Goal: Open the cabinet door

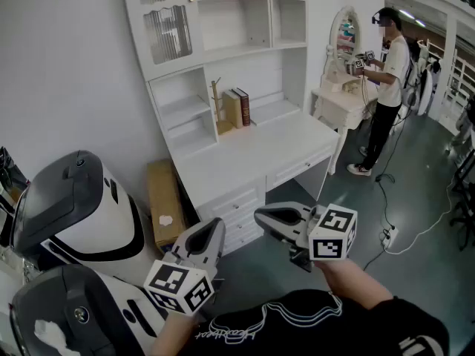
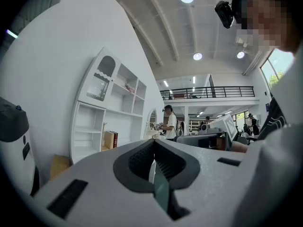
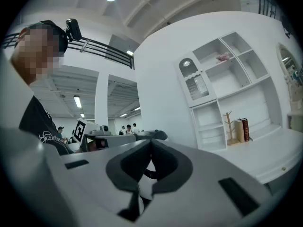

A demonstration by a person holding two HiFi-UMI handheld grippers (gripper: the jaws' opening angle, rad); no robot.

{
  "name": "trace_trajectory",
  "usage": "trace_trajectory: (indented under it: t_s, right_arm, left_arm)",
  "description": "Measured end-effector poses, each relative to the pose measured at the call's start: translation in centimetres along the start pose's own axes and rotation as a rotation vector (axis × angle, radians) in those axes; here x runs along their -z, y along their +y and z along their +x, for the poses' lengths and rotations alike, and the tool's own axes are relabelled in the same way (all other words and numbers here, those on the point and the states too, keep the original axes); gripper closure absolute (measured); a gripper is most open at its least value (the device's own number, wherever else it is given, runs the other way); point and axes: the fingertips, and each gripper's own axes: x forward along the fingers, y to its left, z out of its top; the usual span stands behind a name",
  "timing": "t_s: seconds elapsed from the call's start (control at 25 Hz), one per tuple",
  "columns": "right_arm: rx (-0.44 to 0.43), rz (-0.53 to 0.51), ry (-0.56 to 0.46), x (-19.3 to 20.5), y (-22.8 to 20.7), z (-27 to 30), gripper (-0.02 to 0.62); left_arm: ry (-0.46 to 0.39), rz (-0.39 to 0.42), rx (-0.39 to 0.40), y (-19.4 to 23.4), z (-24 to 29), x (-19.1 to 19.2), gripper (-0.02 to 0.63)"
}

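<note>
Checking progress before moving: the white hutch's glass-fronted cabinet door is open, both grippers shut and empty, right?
No: the glass-fronted cabinet door on the white hutch is closed, as the head view shows. Left gripper and right gripper are shut and empty.

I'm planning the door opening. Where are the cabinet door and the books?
cabinet door (image 1: 169, 34), head view, on its ribbed glass pane.
books (image 1: 242, 107), head view, on the dark red book's spine.

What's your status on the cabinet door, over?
Left gripper shut, empty; right gripper shut, empty; both low, short of the desk. Cabinet door closed, untouched. Only the desk stands between.
</note>
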Motion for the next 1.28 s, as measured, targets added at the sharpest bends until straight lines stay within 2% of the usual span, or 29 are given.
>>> trace_trajectory:
  t_s: [0.44, 0.68, 0.84, 1.08, 1.28]
  right_arm:
    - [0.017, 0.006, 0.017, 0.2, -0.6, 0.4, 0.591]
    - [0.073, 0.044, 0.021, 1.0, -2.9, -0.4, 0.591]
    - [0.073, 0.060, 0.022, 1.6, -4.4, -0.2, 0.591]
    - [0.057, 0.091, 0.032, 1.7, -8.8, 1.2, 0.591]
    - [0.046, 0.087, 0.043, 1.1, -14.6, 2.8, 0.591]
  left_arm:
    - [0.007, -0.028, 0.037, 0.4, 1.0, 0.3, 0.603]
    - [0.035, -0.045, 0.072, 0.2, 3.1, 1.8, 0.603]
    - [0.046, -0.054, 0.066, 0.9, 4.3, 2.5, 0.603]
    - [0.067, -0.063, 0.043, 3.3, 7.6, 3.1, 0.603]
    - [0.069, -0.060, 0.011, 6.6, 12.4, 2.8, 0.603]
